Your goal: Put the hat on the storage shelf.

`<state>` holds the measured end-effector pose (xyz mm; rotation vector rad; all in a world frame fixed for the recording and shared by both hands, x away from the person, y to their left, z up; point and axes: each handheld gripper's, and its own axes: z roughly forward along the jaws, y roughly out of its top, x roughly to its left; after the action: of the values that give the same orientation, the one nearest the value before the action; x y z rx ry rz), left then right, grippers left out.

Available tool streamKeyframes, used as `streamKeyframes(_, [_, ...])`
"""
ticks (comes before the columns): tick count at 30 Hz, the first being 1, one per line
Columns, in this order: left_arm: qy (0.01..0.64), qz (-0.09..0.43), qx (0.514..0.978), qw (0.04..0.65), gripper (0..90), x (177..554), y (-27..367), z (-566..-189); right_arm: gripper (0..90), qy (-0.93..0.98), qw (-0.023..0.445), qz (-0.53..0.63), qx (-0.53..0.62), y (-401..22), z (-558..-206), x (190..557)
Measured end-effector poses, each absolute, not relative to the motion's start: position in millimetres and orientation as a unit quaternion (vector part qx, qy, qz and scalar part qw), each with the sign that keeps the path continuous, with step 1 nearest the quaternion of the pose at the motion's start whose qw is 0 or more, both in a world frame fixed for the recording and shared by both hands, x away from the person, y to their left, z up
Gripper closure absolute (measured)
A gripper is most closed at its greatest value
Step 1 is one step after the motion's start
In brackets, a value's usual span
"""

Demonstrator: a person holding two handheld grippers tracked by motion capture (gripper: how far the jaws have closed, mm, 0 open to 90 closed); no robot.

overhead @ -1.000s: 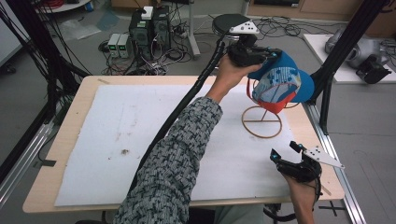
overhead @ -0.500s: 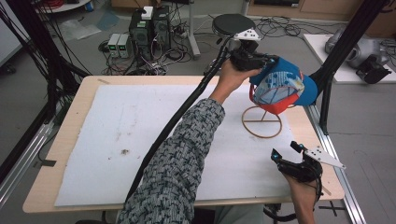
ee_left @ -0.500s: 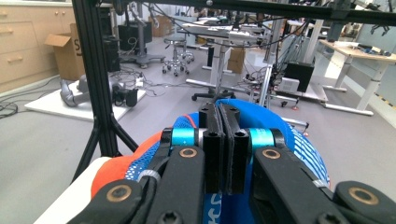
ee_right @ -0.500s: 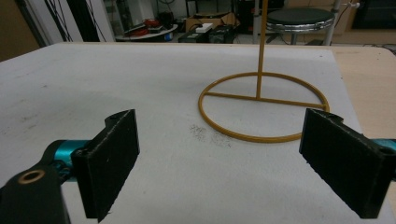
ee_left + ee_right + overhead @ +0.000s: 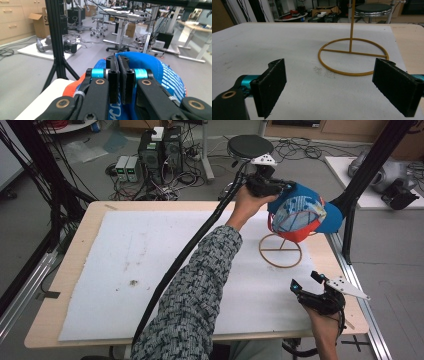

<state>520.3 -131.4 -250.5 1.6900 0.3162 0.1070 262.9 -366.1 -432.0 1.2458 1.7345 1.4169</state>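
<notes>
A blue cap (image 5: 306, 210) with an orange-red brim hangs over the top of a yellow wire stand (image 5: 280, 251) at the table's far right. My left gripper (image 5: 281, 186) is shut on the cap's crown fabric and holds it up. In the left gripper view the jaws (image 5: 117, 60) are pressed together on the blue cap (image 5: 167, 77). My right gripper (image 5: 311, 287) rests open near the front right corner, apart from the stand. Its view has the wide-open jaws (image 5: 329, 87) framing the stand's ring base (image 5: 329, 68) and upright rod (image 5: 351, 25). The cap hides the stand's top.
A white mat (image 5: 150, 255) covers the wooden table (image 5: 75, 285). A black frame post (image 5: 350, 220) stands just right of the cap. Beyond the far edge are a stool (image 5: 250, 145) and computer boxes (image 5: 160, 145) on the floor.
My left hand has come down slightly and turned the cap a little to the right over the stand. The right gripper has stayed put, open.
</notes>
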Motion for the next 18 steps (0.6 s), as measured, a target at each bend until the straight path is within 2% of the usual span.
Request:
streamKeyframes(4, [0.139, 0.050, 0.746, 0.649, 85.0, 520.6, -132.6, -251.5, 11.2, 0.648, 0.285, 0.530, 0.466, -365.9, -431.8, 263.0])
streamKeyframes(18, [0.130, 0.055, 0.765, 0.628, 60.9, 517.3, -125.0, -248.7, 11.2, 0.648, 0.287, 0.530, 0.466, -367.3, -431.7, 262.7])
